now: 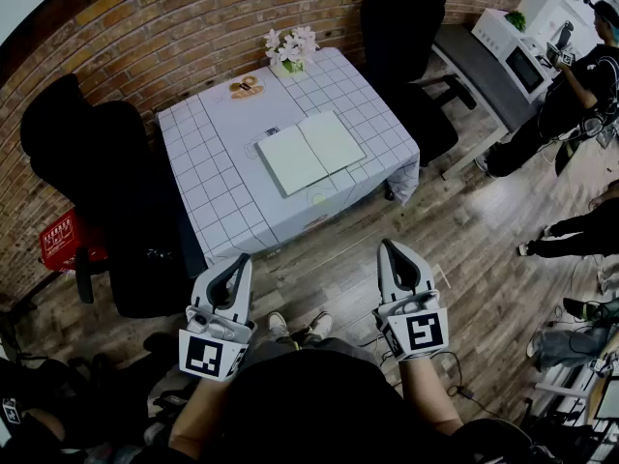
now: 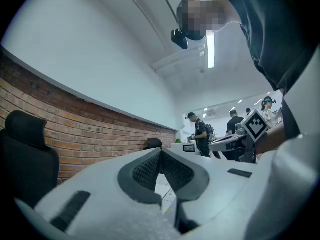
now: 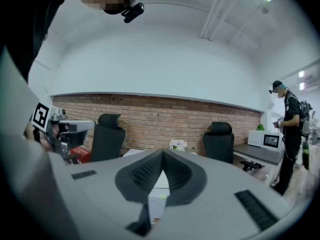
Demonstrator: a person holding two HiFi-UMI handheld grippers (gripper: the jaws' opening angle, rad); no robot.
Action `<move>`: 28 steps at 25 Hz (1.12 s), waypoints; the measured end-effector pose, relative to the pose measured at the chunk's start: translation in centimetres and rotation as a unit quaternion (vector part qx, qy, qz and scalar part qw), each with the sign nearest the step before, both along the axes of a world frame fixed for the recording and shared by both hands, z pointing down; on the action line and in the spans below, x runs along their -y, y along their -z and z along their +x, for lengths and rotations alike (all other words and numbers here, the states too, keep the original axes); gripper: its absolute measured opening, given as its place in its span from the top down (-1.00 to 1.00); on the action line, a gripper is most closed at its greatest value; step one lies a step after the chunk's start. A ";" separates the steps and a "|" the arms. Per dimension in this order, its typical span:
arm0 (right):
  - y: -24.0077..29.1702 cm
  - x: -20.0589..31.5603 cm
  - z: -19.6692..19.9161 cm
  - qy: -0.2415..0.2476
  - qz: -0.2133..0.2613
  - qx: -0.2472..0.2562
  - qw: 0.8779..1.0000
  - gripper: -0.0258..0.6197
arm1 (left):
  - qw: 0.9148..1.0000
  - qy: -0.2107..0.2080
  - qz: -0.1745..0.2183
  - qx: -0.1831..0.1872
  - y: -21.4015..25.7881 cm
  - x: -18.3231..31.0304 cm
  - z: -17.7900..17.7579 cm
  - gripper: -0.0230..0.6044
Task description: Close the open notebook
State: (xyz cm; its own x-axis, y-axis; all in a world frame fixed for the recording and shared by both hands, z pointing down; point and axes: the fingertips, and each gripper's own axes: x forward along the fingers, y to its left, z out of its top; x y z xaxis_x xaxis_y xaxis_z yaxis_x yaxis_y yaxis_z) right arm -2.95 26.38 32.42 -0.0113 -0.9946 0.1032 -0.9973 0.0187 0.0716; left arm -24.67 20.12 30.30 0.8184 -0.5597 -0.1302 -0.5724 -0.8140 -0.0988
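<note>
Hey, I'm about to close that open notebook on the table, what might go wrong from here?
Both the left tongs and the right tongs are shut, so nudging the notebook might just slide it on the tablecloth. A wide swing might tip the flowers at the far edge.

The notebook (image 1: 309, 151) lies wide open and flat on the checked-cloth table (image 1: 208, 172), both pale pages facing up. They look blank, though from this far off it's hard to be sure. The spine runs on a slant across the tabletop, the left page a touch larger in view. It sits toward the table's near-right part, close to the edge.
</note>
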 end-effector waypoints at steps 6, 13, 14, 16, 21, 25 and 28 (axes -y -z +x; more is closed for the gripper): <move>-0.7 -0.8 1.2 0.017 -0.004 0.004 1.000 0.88 | 1.000 0.006 0.003 0.000 0.1 -0.7 1.8 0.84; -1.3 -2.2 3.6 0.035 0.002 0.028 0.999 0.88 | 1.000 0.019 0.001 0.006 -0.3 -1.9 4.0 0.84; -1.4 -2.5 4.2 0.036 0.010 0.031 0.999 0.88 | 1.000 0.021 0.000 0.006 -0.5 -2.1 4.3 0.85; -1.6 -2.9 5.4 0.029 0.020 0.033 0.999 0.88 | 1.000 0.023 -0.004 0.007 -0.8 -2.3 4.8 0.84; -1.7 -3.9 6.4 0.025 0.020 0.026 0.999 0.88 | 1.000 0.022 -0.010 0.014 -1.3 -2.7 5.7 0.84; -1.6 -4.1 7.1 0.028 0.016 0.030 0.999 0.88 | 1.000 0.025 -0.003 0.013 -0.7 -2.6 6.5 0.85; -2.1 -4.0 7.3 0.029 0.011 0.034 0.999 0.88 | 0.999 0.028 -0.010 0.020 -1.2 -2.4 6.6 0.84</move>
State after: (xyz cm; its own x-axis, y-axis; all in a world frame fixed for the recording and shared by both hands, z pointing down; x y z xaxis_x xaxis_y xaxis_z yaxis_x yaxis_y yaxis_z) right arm 4.38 30.36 34.56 -0.0746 -0.9941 0.0792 -0.9971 0.0753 0.0052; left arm -18.03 22.50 31.51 0.7907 -0.6061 -0.0859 -0.6122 -0.7834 -0.1076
